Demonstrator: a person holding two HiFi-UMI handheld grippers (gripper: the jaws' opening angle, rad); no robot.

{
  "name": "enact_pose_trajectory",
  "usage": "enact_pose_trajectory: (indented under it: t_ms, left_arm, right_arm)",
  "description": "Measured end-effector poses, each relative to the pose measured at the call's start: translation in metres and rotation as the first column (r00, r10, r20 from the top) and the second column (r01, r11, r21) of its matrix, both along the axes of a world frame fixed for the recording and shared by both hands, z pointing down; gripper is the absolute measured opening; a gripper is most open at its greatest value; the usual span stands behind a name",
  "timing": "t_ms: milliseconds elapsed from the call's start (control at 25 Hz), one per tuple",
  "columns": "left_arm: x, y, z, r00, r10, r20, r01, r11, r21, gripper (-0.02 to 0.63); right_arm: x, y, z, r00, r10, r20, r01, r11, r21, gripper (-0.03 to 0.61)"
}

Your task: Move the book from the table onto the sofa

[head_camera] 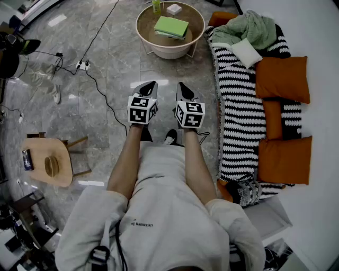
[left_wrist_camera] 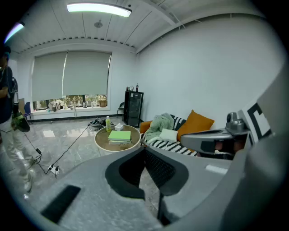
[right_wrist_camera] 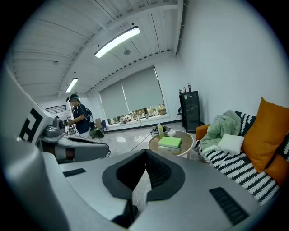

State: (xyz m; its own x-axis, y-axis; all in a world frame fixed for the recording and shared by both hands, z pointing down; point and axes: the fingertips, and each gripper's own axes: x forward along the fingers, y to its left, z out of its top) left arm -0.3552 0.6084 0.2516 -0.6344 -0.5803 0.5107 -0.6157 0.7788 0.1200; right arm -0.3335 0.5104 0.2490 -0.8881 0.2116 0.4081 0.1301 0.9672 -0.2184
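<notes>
Head view: the left hand-held grey gripper (head_camera: 151, 84) and the right hand-held grey gripper (head_camera: 183, 86), both pressed closed and empty, point toward a round beige high-rimmed table (head_camera: 142, 33) holding the flat green book (head_camera: 171, 26), a yellow-green bottle (head_camera: 157, 6) and a small white box (head_camera: 174, 9); the black-and-white striped sofa (head_camera: 238, 100) lies right.

Open floor (head_camera: 124, 58) lies before the round table (head_camera: 169, 52); a cable (head_camera: 98, 87) crosses it; the sofa (head_camera: 238, 106) bounds the right.

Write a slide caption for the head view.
Shut left gripper and right gripper face the green book on round table.
</notes>
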Motion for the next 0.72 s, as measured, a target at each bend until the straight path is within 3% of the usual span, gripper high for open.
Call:
enact_pose_trajectory:
  t_ms: [280,560,720]
  left_arm:
    - [-0.029,-0.008,0.007,0.998,0.056,-0.012,-0.056,0.998,0.011,0.009]
    - [-0.095,0.013,0.009,0.993,0.116,-0.030,-0.115,0.993,0.036,0.011]
    - [-0.135,0.025,-0.006,0.985,0.169,-0.018,-0.165,0.976,0.144,0.009]
  right_arm:
    - [-0.029,0.002,0.003,1.000,0.018,-0.009,-0.018,1.000,0.025,0.006]
    - [-0.076,0.028,0.009,0.995,0.099,-0.034,-0.098,0.995,0.031,0.006]
    - [-0.097,0.038,0.012,0.985,0.171,-0.029,-0.172,0.985,-0.019,0.006]
